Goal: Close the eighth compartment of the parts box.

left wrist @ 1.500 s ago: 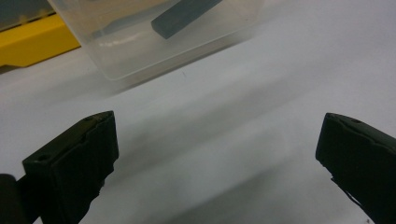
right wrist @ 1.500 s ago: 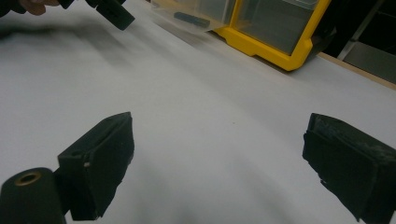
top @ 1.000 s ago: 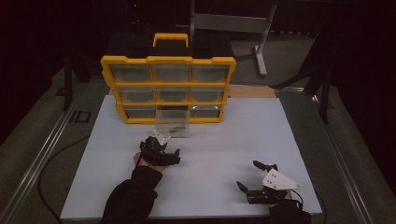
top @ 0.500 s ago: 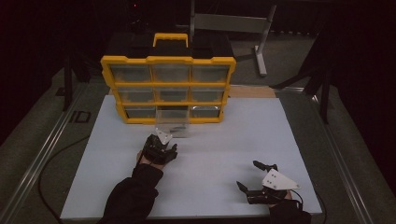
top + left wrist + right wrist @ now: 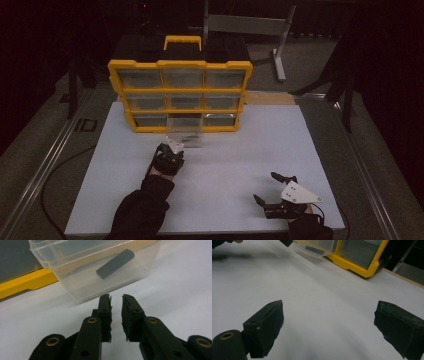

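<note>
A clear plastic drawer (image 5: 186, 135) stands pulled out on the white table in front of a yellow organizer (image 5: 180, 95). In the left gripper view a dark grey bar (image 5: 115, 263) lies inside the drawer (image 5: 82, 282). My left gripper (image 5: 116, 298) points at the drawer's front wall, just short of it. Its jaws have just been closing; a narrow gap is left and nothing is between them. In the high view that left gripper (image 5: 172, 147) is by the drawer. My right gripper (image 5: 265, 186) rests near the table's front right, open wide and empty (image 5: 328, 322).
The organizer (image 5: 359, 265) holds several clear drawers in three rows, with a handle on top. A white mat (image 5: 225, 165) covers the table, with metal rails along both sides. A grey metal stand (image 5: 277, 45) is behind the organizer.
The left gripper's jaws have drawn together from wide apart to a narrow gap. Both hands have stayed where they were.
</note>
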Motion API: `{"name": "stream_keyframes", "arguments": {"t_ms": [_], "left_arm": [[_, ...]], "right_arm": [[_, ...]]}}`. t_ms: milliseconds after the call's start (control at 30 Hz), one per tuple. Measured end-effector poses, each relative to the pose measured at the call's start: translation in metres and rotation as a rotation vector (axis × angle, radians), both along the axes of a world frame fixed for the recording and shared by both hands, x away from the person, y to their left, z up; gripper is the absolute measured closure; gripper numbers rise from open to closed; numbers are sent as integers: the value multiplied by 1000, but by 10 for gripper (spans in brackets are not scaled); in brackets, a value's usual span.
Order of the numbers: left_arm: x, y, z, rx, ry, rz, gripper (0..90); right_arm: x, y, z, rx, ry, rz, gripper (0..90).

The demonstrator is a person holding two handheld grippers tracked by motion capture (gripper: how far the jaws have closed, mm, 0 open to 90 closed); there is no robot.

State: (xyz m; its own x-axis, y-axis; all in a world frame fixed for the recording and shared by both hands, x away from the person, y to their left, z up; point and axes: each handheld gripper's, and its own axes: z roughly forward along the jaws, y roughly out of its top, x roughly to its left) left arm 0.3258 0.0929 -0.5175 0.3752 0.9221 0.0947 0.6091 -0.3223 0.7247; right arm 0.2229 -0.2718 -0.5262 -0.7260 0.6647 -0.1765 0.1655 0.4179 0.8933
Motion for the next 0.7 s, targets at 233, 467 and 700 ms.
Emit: {"name": "stream_keyframes", "arguments": {"t_ms": [233, 467, 700], "left_arm": [[2, 0, 4, 6, -3, -36, 894], [7, -1, 7, 11, -18, -53, 898], [13, 0, 7, -14, -35, -56, 899]], "right_arm": [[0, 0, 0, 1, 0, -1, 89], [0, 0, 0, 4, 2, -4, 89], [-1, 0, 0, 13, 7, -8, 89]]}}
